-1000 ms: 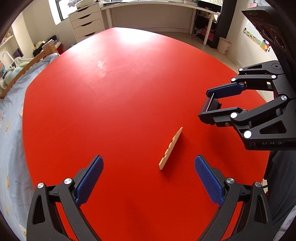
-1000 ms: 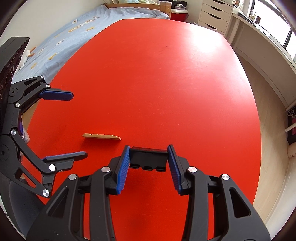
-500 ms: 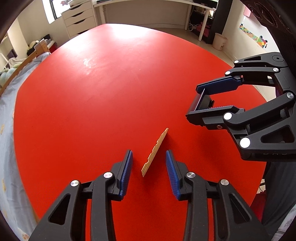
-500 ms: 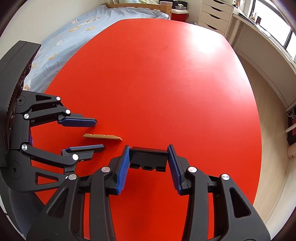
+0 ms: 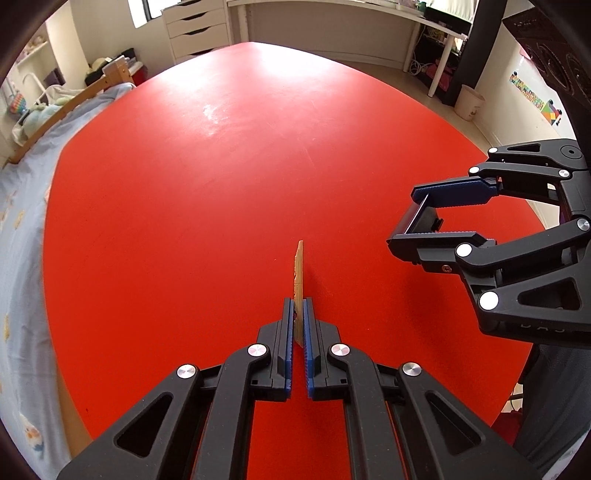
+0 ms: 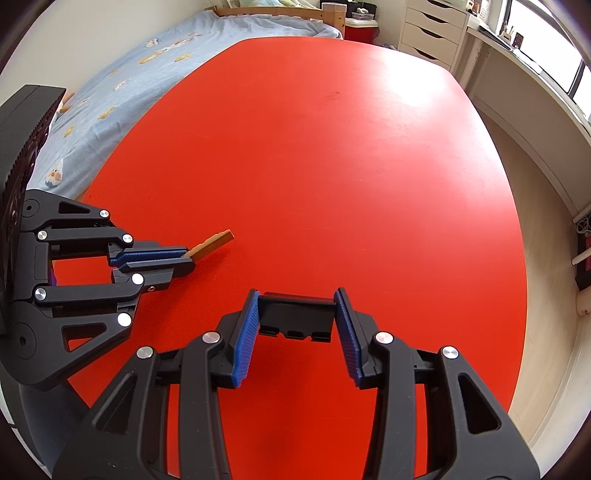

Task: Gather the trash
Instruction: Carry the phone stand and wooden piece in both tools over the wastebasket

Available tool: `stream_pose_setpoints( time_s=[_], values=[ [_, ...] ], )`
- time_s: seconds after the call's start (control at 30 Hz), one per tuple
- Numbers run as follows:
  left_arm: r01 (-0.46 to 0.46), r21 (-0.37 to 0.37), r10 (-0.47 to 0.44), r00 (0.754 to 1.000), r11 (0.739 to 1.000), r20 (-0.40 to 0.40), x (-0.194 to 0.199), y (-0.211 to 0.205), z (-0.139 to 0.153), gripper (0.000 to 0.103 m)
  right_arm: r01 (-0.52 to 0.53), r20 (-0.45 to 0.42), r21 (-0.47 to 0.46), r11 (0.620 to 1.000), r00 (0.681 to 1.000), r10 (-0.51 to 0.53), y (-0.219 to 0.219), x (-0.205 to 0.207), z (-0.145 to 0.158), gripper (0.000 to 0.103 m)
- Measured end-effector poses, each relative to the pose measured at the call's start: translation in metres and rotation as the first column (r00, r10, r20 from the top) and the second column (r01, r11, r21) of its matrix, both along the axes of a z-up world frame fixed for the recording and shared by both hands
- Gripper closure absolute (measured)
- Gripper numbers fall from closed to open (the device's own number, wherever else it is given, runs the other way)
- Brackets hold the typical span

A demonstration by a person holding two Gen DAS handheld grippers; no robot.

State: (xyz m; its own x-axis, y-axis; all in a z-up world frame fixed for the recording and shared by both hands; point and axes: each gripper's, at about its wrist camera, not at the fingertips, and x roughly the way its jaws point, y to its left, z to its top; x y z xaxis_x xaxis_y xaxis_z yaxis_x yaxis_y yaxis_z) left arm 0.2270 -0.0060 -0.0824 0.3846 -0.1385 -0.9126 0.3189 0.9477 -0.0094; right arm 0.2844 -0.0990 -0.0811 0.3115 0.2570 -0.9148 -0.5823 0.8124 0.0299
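Note:
A thin tan cardboard scrap with a jagged edge stands on edge over the red table. My left gripper is shut on its near end; its far end sticks forward. In the right wrist view the scrap pokes out of the left gripper. My right gripper is shut on a black plastic block and hovers over the table's near right part. It also shows in the left wrist view to the right of the scrap.
A bed with a light blue sheet runs along the table's left side. White drawers and a white desk stand beyond the far edge. A small white bin stands on the floor at the right.
My left gripper has closed from wide open onto the cardboard scrap, which now stands on edge between the pads. The right gripper has kept its hold on the black block.

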Motion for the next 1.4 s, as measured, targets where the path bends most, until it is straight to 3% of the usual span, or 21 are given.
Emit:
stream_pose_setpoints(
  time_s=[0.67, 1.4],
  values=[
    [-0.170, -0.022, 0.171, 0.981, 0.985, 0.094, -0.058, 0.008, 0.040, 0.098, -0.026, 0.090, 0.047, 0.999, 0.996, 0.022, -0.024, -0.046, 0.037, 0.062],
    [-0.175, -0.132, 0.199, 0.960, 0.976, 0.199, -0.156, -0.013, 0.077, 0.098, -0.093, 0.160, 0.174, 0.980, 0.985, 0.065, -0.067, -0.157, 0.071, 0.062]
  ],
)
